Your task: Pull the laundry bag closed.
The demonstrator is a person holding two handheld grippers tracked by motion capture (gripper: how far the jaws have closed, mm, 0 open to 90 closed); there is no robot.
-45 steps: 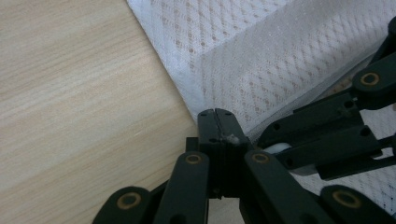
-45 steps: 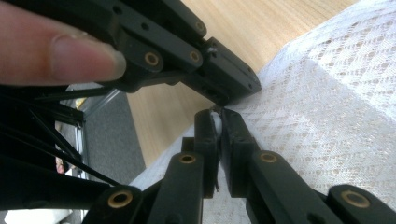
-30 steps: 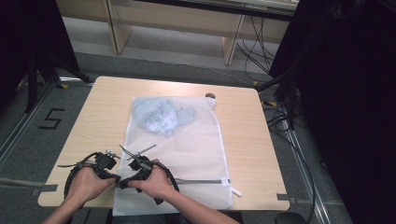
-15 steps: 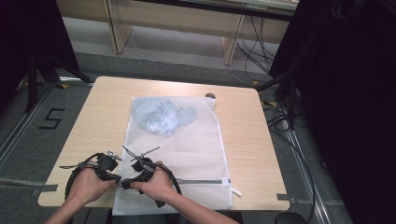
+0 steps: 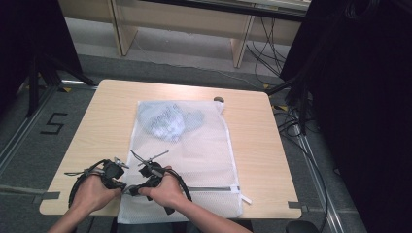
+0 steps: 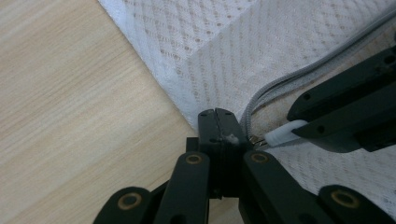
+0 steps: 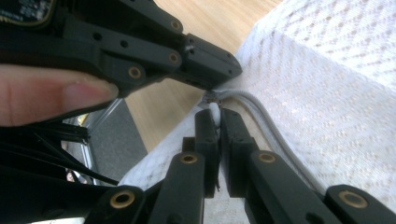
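Left gripper view: left gripper (image 6: 218, 114) jaws clenched on the mesh bag (image 6: 261, 51) corner at the zipper's (image 6: 280, 84) end. Right gripper (image 7: 215, 116) jaws pinch the white zipper pull (image 7: 214, 110). Bag lies flat on the tabletop (image 5: 102, 121), bundled cloth (image 5: 167, 121) at its far end.

Risks: the small pull could slip out if tugged off-axis; a thin corner grip may give, so the mesh bunches and the slider jams.

Pose: both hands low at the near edge, grippers almost touching, right hand (image 5: 165, 189) resting on the bag.
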